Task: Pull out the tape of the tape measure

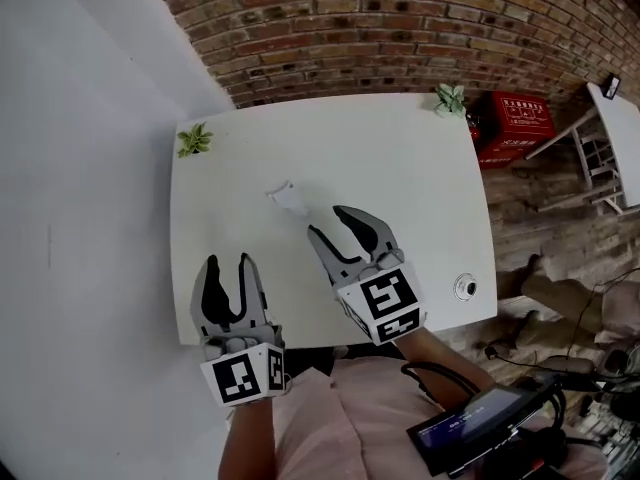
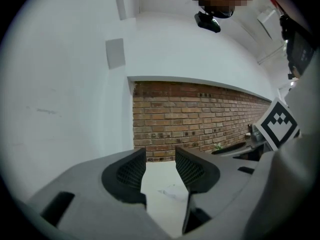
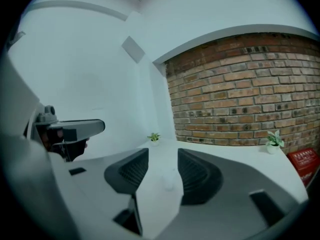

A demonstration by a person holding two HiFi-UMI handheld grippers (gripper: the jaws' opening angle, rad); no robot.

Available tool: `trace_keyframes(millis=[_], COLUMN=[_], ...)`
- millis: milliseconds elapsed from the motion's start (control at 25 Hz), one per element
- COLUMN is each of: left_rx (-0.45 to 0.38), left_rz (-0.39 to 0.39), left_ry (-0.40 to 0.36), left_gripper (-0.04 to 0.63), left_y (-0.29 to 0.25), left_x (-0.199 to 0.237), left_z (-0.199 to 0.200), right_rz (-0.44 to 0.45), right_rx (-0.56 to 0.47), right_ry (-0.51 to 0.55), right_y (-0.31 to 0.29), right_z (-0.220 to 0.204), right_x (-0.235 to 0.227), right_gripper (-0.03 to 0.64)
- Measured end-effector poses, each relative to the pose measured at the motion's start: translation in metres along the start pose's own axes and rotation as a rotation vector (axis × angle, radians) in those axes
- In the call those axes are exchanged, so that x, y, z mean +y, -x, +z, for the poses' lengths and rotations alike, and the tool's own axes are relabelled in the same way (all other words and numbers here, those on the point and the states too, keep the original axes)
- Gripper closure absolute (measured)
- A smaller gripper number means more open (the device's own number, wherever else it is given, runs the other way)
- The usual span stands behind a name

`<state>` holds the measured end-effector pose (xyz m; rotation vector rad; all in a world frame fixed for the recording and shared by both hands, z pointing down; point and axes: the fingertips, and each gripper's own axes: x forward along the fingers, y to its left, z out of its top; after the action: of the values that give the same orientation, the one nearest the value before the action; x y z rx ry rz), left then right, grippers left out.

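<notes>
A small white tape measure lies on the white table, left of its middle. My right gripper hovers just in front of it, jaws open with nothing between them. The right gripper view shows the tape measure faintly, white on the white tabletop, beyond the open gripper. My left gripper is over the table's near left edge, open and empty, well short of the tape measure. In the left gripper view the tape measure lies ahead, seen through the gap of the gripper.
Two small potted plants stand at the table's far corners. A round white object sits near the front right corner. A brick wall runs behind, a white wall at left. A red crate is on the floor at right.
</notes>
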<state>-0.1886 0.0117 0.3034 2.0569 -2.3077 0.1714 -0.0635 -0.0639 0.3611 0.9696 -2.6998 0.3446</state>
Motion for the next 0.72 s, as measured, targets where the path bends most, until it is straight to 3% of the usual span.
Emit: trace_keyframes(millis=[720], left_rx=[0.164], left_rz=[-0.038], left_ry=[0.079], left_gripper=[0.394], left_y=[-0.066], left_x=[0.053], left_z=[-0.098], right_rz=[-0.009], right_rx=[0.264], right_ry=[-0.025], right_y=[-0.104], right_z=[-0.096], right_x=[0.002], right_gripper=[0.426])
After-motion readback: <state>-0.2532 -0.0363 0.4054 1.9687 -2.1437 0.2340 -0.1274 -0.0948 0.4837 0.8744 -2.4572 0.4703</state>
